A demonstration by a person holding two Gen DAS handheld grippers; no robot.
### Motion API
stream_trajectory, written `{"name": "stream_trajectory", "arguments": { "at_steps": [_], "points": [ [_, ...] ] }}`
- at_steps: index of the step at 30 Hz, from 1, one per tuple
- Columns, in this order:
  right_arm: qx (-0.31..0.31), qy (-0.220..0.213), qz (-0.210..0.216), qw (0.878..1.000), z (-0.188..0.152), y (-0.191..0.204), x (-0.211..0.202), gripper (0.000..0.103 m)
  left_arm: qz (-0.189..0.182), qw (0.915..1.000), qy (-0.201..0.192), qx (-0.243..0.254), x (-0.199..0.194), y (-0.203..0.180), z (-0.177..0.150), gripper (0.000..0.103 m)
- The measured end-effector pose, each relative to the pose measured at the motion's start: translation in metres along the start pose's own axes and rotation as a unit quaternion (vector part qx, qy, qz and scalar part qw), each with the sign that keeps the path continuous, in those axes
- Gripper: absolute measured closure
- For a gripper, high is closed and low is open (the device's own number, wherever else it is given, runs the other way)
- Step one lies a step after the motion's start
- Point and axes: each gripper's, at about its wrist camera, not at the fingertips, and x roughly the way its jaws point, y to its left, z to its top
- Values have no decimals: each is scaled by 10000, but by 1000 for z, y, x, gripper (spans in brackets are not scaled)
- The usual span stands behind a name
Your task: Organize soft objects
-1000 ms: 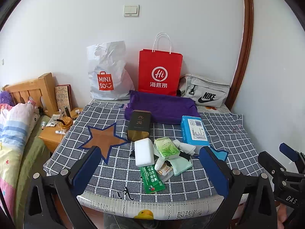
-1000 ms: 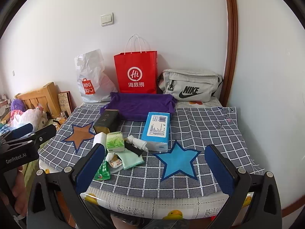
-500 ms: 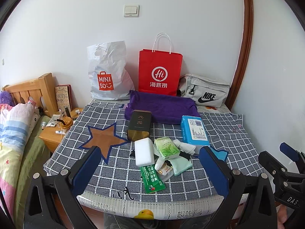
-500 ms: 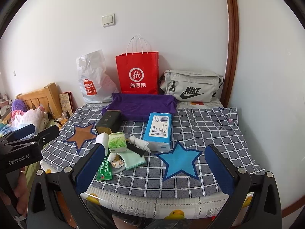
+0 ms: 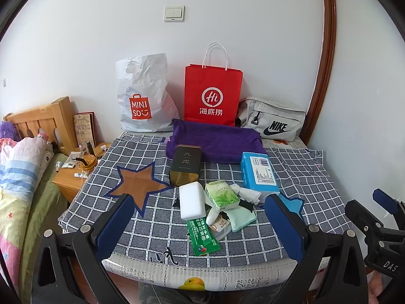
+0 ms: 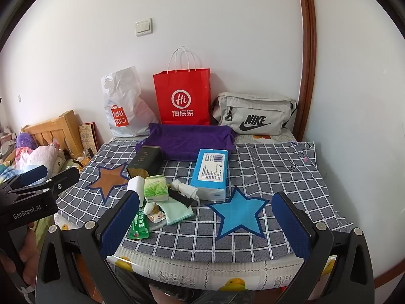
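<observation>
Soft packets, a white sponge block [image 5: 191, 200], a green tissue pack [image 5: 221, 194] and a mint cloth [image 5: 240, 218] lay heaped mid-surface on the checked fabric, just before the purple cloth tray [image 5: 215, 140], their likely destination. I held my left gripper [image 5: 202, 224] and right gripper [image 6: 205, 224] short of the heap, fingers spread wide and empty.

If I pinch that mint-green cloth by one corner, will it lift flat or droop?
The green cloth will probably droop: it looks like thin folded fabric. A sachet and black strip overlap its edges, so they may shift. Likely very light.
</observation>
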Motion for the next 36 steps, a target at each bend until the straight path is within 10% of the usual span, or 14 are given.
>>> {"name": "stream_trajectory", "arguments": {
  "at_steps": [36],
  "points": [
    [16, -105, 62, 9999, -2, 0, -6, 0, 1, 10000, 1, -9, -1, 0, -4, 0]
  ]
}}
